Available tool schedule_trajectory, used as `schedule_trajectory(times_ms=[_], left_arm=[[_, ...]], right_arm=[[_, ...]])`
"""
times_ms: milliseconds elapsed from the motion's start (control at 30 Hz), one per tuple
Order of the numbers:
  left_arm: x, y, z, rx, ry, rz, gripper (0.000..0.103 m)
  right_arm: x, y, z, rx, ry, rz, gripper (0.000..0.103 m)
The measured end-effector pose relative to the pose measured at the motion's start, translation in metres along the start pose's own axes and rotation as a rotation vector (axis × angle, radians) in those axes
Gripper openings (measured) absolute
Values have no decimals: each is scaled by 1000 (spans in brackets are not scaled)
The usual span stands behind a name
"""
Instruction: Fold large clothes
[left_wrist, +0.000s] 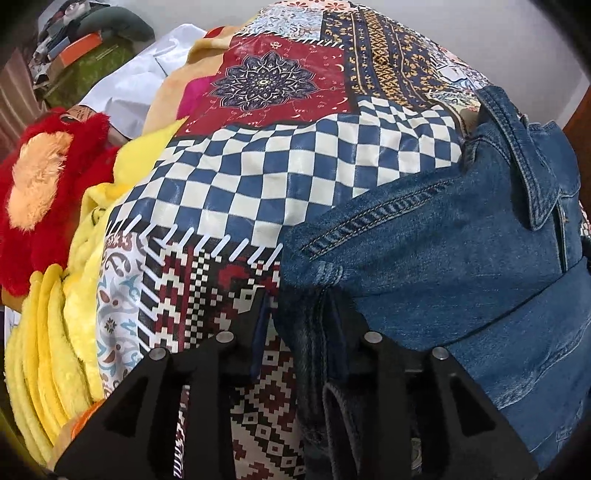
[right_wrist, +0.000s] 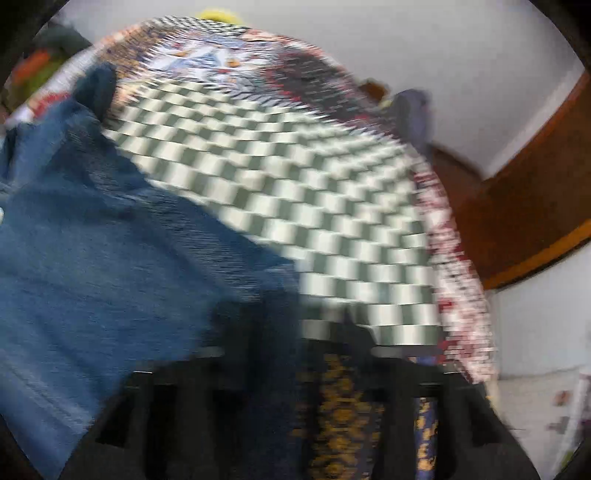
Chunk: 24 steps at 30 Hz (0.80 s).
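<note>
rough blue denim jacket, smooth printed cotton bedsheet, fuzzy red plush toy

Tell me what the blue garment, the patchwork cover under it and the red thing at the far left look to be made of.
Blue garment: denim, from the faded twill and tan topstitching. Patchwork cover: smooth printed woven cloth, probably cotton or a blend, with a slight sheen. Red thing: long-pile plush, apparently synthetic fur.
</note>
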<state>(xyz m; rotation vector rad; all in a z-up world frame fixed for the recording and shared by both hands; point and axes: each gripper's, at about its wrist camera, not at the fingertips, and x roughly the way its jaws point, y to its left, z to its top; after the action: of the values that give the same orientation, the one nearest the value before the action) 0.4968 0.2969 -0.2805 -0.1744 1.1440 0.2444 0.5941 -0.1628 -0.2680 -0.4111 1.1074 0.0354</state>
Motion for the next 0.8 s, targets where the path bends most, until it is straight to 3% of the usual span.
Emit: schedule_trajectory(times_ms=[33, 167, 433, 667, 800], left_arm=[[0, 0, -2, -1, 2, 9, 39], [-9, 8, -7, -47, -4, 52, 57], [-81, 12, -11, 0, -134, 89, 57], [-183, 3, -26, 30, -304, 35, 65], [-236, -5, -51, 68, -404, -5, 71]], right_arm=[[0, -2, -2, -3, -9, -48, 85], [-13, -27, -8, 99, 11, 56, 85], [-107, -62, -21, 195, -139, 185, 85], [-210, -62, -40, 136, -310, 214, 85], [-257, -56, -62, 99, -372, 222, 85]])
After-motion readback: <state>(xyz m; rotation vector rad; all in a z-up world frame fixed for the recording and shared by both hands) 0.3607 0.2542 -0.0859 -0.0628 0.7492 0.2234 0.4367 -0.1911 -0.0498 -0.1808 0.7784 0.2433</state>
